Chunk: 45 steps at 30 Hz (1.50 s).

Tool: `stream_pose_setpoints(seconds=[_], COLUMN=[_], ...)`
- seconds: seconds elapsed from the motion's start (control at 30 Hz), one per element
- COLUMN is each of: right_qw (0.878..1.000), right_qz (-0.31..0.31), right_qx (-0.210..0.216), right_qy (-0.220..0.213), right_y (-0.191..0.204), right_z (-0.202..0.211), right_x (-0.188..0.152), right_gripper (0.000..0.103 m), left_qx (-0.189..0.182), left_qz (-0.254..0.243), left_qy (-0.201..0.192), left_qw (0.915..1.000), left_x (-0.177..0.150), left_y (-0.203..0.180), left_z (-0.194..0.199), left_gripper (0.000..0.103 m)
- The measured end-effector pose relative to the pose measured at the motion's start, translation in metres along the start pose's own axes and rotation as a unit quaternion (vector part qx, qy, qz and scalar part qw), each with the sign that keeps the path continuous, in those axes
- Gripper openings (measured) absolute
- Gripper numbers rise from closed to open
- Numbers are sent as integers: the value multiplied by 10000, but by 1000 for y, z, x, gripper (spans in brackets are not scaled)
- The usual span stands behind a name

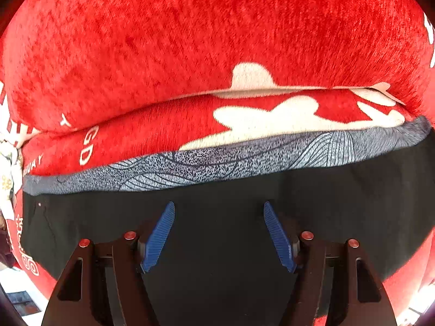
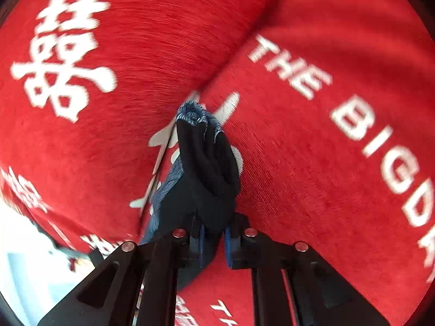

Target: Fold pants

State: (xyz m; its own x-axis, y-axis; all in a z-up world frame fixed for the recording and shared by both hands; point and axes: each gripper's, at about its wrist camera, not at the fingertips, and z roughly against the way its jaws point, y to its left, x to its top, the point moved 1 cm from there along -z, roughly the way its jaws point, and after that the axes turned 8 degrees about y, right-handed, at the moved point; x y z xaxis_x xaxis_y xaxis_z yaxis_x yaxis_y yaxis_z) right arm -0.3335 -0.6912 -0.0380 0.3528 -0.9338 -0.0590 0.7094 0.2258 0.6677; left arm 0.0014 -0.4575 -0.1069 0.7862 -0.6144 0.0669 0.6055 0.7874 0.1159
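The pants [image 1: 217,217] are black with a grey-blue patterned waistband [image 1: 217,160] and lie flat on a red bedspread [image 1: 190,40]. My left gripper [image 1: 219,233] is open just above the black cloth, its blue pads [image 1: 160,236] spread apart and holding nothing. In the right wrist view, my right gripper [image 2: 214,244] is shut on a bunched fold of the pants [image 2: 206,179]. The cloth rises from between the pads, and its patterned band [image 2: 190,114] shows at the top.
The red bedspread [image 2: 312,163] carries white lettering [image 2: 367,125] and a white Chinese character [image 2: 62,54]. A red pillow edge [image 1: 272,125] with white shapes lies just beyond the waistband. A strip of pale floor [image 2: 24,266] shows at the lower left.
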Motion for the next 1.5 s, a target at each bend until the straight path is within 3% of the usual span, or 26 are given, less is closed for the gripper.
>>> stream_pose_setpoints(seconds=[0.07, 0.13, 0.17, 0.23, 0.3, 0.43, 0.57, 0.67, 0.77, 0.93, 1.07, 1.27, 1.3, 1.5], right_qw=[9996, 9970, 9972, 9964, 9928, 9877, 9844, 9802, 9662, 9328, 9008, 8201, 8005, 7273], right_qz=[20, -105, -191, -224, 0, 549, 1009, 1382, 2054, 3106, 3848, 4960, 5172, 5871], right_qx=[-254, -709, -670, -816, -1200, -1466, -1441, -1360, -1355, -1262, -1103, -946, -934, -1172], right_qy=[124, 291, 255, 51, -48, -4, 99, 394, 763, 1321, 1682, 2692, 2882, 3356], right_y=[-5, -18, -21, -16, -6, 19, 42, 72, 103, 183, 263, 384, 404, 465], right_z=[-3, -15, -15, -7, 3, 14, 15, -8, -21, -96, -177, -342, -373, -501], right_x=[-2, -1, 0, -1, -3, -18, -43, -60, -82, -135, -179, -254, -269, -326], right_gripper=[13, 24, 26, 45, 52, 52, 52, 52, 52, 52, 52, 52, 52, 52], left_qx=[52, 153, 111, 149, 241, 411, 454, 505, 427, 300, 148, 112, 35, -755], left_qz=[0, 187, 208, 232, 228, 451, 733, 782, 763, 670, 808, 919, 918, 759], left_qy=[170, 148, 170, 133, 121, 225, 317, 344, 337, 211, 119, -61, -23, 36], left_qw=[9998, 9996, 9996, 9995, 9994, 9979, 9958, 9951, 9956, 9971, 9966, 9957, 9958, 9943], left_x=[4, 5, 4, 1, -3, -19, -40, -56, -80, -95, -102, -120, -122, -133], left_y=[-5, -2, 1, 14, 32, 76, 118, 149, 185, 250, 324, 433, 444, 473], left_z=[-12, -13, -11, -5, 2, 11, 19, 19, 13, 10, -1, -16, -22, -54], left_gripper=[72, 84, 84, 84, 84, 84, 84, 84, 84, 84, 84, 84, 84, 84])
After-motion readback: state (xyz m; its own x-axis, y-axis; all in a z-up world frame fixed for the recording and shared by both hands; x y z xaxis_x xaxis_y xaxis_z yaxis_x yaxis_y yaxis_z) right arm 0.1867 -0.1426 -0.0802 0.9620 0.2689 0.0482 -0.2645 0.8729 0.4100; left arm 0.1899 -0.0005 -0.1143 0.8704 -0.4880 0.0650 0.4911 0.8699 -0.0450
